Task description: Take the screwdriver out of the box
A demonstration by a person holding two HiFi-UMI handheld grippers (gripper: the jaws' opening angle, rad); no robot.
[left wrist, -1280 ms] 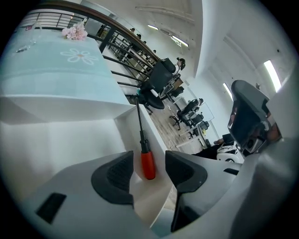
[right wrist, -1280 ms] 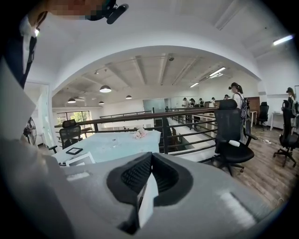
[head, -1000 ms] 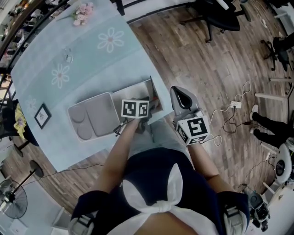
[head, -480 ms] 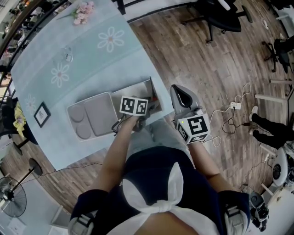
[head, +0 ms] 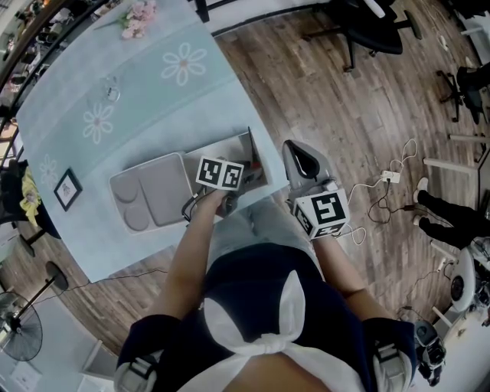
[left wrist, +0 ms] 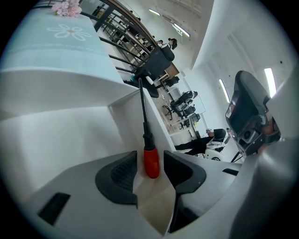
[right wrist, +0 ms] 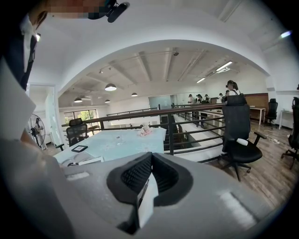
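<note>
The screwdriver (left wrist: 146, 135) has a red handle and a thin black shaft and leans along the white inner wall of the open grey box (head: 230, 147) near the table's front edge. My left gripper (left wrist: 149, 169) reaches into the box. Its jaws are closing, with the red handle between the pads and a thin gap still showing on each side. In the head view its marker cube (head: 220, 173) hides the jaws. My right gripper (head: 295, 157) hovers just right of the box, off the table edge, shut with nothing in it (right wrist: 150, 163).
The box's flat grey lid (head: 149, 197) lies open to its left. The pale blue daisy-print tablecloth (head: 145, 84) also carries a small framed picture (head: 67, 188), a glass (head: 112, 93) and pink flowers (head: 134, 21). Black office chairs (head: 367, 31) and cables (head: 387, 184) are on the wooden floor.
The left gripper's marker cube has edged slightly up and left over the box as the gripper tipped. The right gripper has stayed put.
</note>
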